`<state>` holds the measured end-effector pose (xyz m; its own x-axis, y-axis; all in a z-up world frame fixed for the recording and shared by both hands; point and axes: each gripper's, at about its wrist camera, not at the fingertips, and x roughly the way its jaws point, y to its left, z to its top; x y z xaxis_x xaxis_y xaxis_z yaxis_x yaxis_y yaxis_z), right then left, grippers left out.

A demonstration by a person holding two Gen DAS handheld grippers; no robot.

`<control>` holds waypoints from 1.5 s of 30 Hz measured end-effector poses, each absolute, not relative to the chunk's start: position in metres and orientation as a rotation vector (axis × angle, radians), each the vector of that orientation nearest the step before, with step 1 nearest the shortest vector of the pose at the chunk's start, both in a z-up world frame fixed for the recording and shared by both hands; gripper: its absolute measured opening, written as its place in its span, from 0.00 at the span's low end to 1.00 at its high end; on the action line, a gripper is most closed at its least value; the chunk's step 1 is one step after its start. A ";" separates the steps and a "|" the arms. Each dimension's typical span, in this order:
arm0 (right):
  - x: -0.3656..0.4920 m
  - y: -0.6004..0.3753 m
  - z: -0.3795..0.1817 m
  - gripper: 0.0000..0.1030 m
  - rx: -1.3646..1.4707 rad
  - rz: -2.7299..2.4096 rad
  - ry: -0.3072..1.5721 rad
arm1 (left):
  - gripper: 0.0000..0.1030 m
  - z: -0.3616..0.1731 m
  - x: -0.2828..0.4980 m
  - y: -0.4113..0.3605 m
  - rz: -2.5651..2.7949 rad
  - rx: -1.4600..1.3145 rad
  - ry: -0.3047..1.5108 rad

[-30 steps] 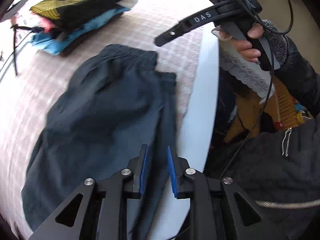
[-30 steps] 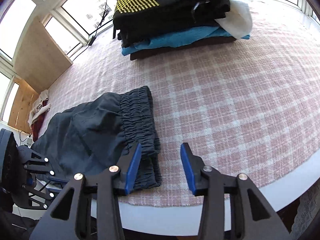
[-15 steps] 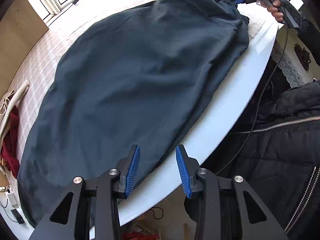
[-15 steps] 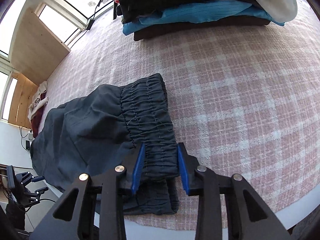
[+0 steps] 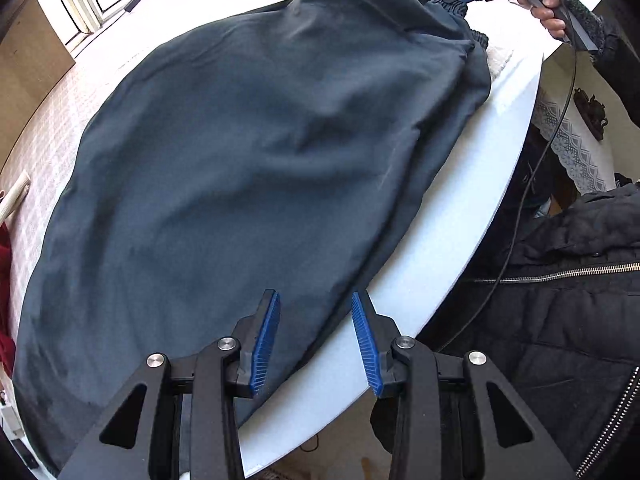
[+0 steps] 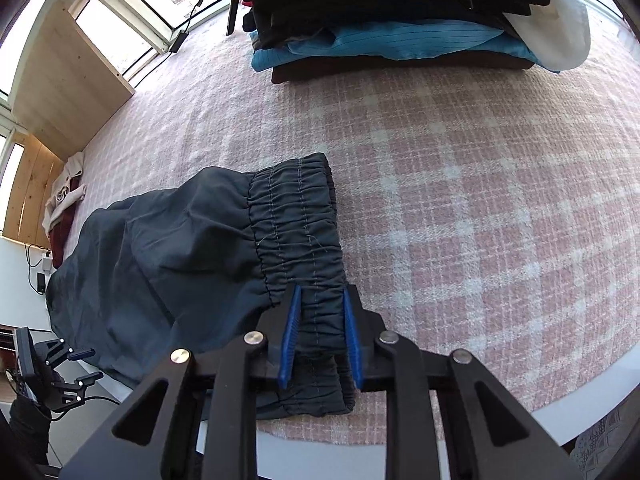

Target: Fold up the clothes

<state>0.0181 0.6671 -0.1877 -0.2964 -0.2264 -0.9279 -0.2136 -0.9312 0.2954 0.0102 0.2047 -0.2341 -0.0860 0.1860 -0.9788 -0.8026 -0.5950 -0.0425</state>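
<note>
Dark trousers [image 5: 256, 168] lie lengthwise along the near edge of the table [image 5: 460, 216], on a pink checked cloth [image 6: 460, 184], apparently folded leg over leg. Compared with one second ago, the left gripper [image 5: 316, 336] has travelled from near the waistband to the lower leg region, and its fingers, then narrow, now stand wide apart. The right gripper [image 6: 320, 332] has meanwhile advanced onto the elastic waistband [image 6: 296, 216]: its fingers, well open and clear of the cloth a second ago, have narrowed around a bunch of the gathered band and appear to pinch it, though a gap of fabric shows between the blue pads [image 6: 289, 332]. In the left view the same gripper meets the waistband at the far end of the garment.

These changes suggest that the two ends of the trousers are being taken for a lengthwise fold; one end seems secured, the other not. The edge of the trouser leg lies between and just beyond the left fingers, below them, with no contact visible. A stack of folded clothes [image 6: 400, 16] sits at the far side.
</note>
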 end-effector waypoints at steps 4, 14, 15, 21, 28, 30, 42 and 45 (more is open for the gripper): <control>0.018 0.667 -0.188 0.21 1.860 -2.460 -0.570 | 0.35 -0.244 0.010 0.210 1.752 -1.474 0.776; 0.018 0.666 -0.174 0.09 1.810 -2.492 -0.538 | 0.01 -0.218 0.005 0.208 1.813 -1.374 0.786; 0.018 0.666 -0.170 0.08 1.798 -2.489 -0.542 | 0.01 -0.213 0.005 0.207 1.821 -1.363 0.786; 0.029 0.665 -0.153 0.06 1.737 -2.472 -0.635 | 0.01 -0.196 0.005 0.200 1.853 -1.327 0.815; 0.050 0.658 -0.152 0.05 1.742 -2.441 -0.646 | 0.01 -0.220 0.013 0.213 1.788 -1.413 0.802; 0.053 0.657 -0.156 0.05 1.764 -2.437 -0.617 | 0.01 -0.233 0.013 0.216 1.778 -1.440 0.811; 0.040 0.659 -0.147 0.56 1.700 -2.530 -0.410 | 0.06 -0.208 0.000 0.226 1.786 -1.459 0.759; 0.013 0.660 -0.163 0.59 1.694 -2.492 -0.396 | 0.06 -0.191 -0.009 0.233 1.811 -1.438 0.740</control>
